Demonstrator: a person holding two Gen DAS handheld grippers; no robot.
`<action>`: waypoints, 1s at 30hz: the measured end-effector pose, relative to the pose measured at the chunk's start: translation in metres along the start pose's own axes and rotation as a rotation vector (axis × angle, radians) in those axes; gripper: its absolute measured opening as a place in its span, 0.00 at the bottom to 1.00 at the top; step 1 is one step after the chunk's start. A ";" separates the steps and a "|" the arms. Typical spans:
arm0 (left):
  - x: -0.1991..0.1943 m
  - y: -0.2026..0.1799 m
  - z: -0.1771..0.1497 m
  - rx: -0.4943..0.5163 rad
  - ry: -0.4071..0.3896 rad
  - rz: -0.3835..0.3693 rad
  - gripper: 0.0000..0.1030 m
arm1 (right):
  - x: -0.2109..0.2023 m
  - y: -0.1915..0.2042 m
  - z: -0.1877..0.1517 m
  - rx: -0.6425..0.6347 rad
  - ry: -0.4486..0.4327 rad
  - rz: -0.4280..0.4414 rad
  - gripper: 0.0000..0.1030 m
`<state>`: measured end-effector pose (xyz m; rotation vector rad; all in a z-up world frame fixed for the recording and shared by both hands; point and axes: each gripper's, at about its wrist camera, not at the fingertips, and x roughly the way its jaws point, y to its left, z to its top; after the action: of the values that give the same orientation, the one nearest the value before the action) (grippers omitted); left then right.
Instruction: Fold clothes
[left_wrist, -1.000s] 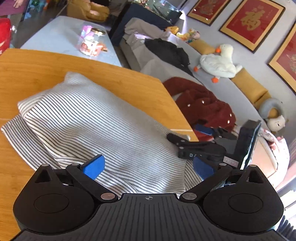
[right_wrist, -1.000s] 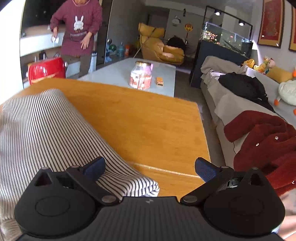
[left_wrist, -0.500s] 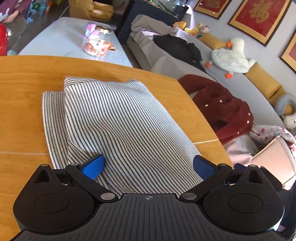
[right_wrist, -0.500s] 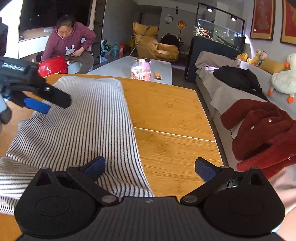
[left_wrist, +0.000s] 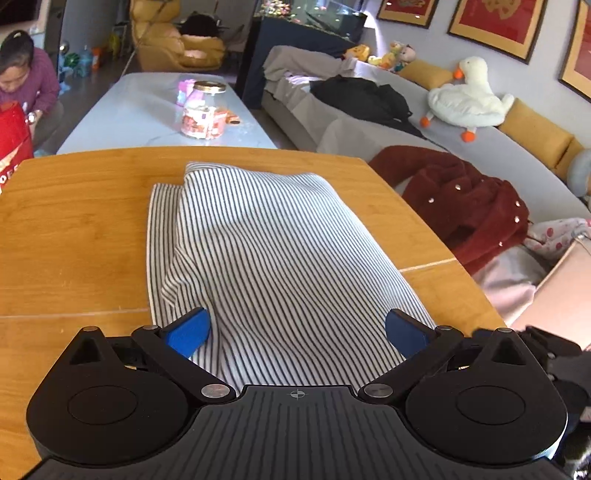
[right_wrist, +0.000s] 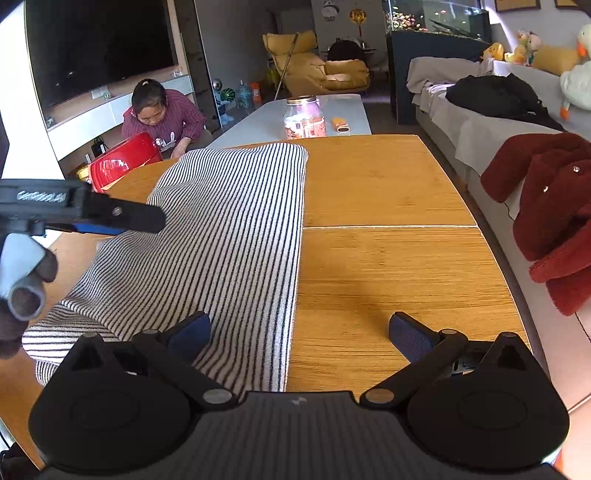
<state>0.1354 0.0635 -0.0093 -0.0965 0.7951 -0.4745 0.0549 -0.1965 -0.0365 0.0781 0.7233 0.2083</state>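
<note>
A black-and-white striped garment (left_wrist: 280, 251) is lying folded on the wooden worktop (left_wrist: 74, 229), running lengthwise from the near edge toward the far one. Its upper layer is bulging softly and sitting slightly askew, so a flat strip of the lower layer is showing along the left side, while the right edge (right_wrist: 295, 258) is lying straight along the wood. The near left corner is bunching into loose folds.

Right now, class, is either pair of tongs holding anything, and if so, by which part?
Nothing is held. The left tongs and right tongs are both open above the striped garment, which lies folded on the wooden table.
</note>
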 end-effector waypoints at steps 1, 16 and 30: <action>-0.006 -0.003 -0.006 0.016 -0.002 -0.001 1.00 | 0.001 0.000 0.000 -0.002 0.001 0.000 1.00; -0.029 0.005 -0.048 0.051 0.015 -0.013 1.00 | -0.023 -0.002 0.016 0.001 -0.070 0.059 1.00; -0.043 -0.003 -0.066 0.050 0.012 0.002 1.00 | -0.030 0.003 -0.025 -0.122 0.009 -0.004 1.00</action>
<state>0.0616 0.0859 -0.0261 -0.0466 0.7950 -0.4926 0.0156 -0.2005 -0.0357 -0.0407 0.7183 0.2488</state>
